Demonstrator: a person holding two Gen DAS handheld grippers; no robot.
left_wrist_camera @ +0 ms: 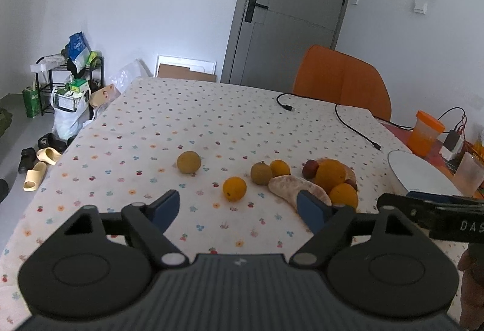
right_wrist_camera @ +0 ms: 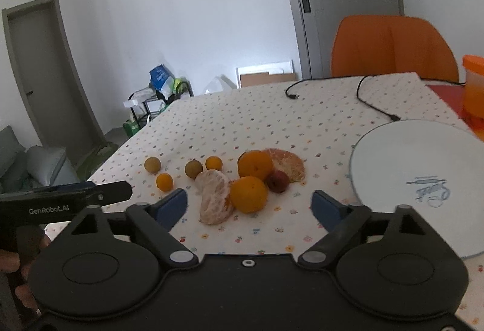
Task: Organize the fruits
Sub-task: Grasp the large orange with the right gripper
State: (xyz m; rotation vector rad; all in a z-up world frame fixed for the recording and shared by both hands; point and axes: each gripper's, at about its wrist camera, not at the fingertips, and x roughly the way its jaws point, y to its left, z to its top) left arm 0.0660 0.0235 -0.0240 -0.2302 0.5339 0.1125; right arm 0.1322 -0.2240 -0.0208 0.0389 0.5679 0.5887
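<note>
Fruits (right_wrist_camera: 251, 180) sit clustered mid-table on the dotted tablecloth (right_wrist_camera: 242, 119), a white plate (right_wrist_camera: 423, 180) bare toward its right edge. Left gripper (left_wrist_camera: 239, 208) hovers with jaws spread, nothing between them, touching nothing. Right gripper (right_wrist_camera: 248, 207) is spread too, empty, above the peeled citrus (right_wrist_camera: 214, 198).

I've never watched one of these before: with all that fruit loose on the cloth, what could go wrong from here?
The round oranges lie loose in a tight pile, so a nudge could send one rolling. The peeled citrus half looks soft; the right gripper, open just before it, might crush it. The left gripper is close alongside, so the two could bump.
</note>
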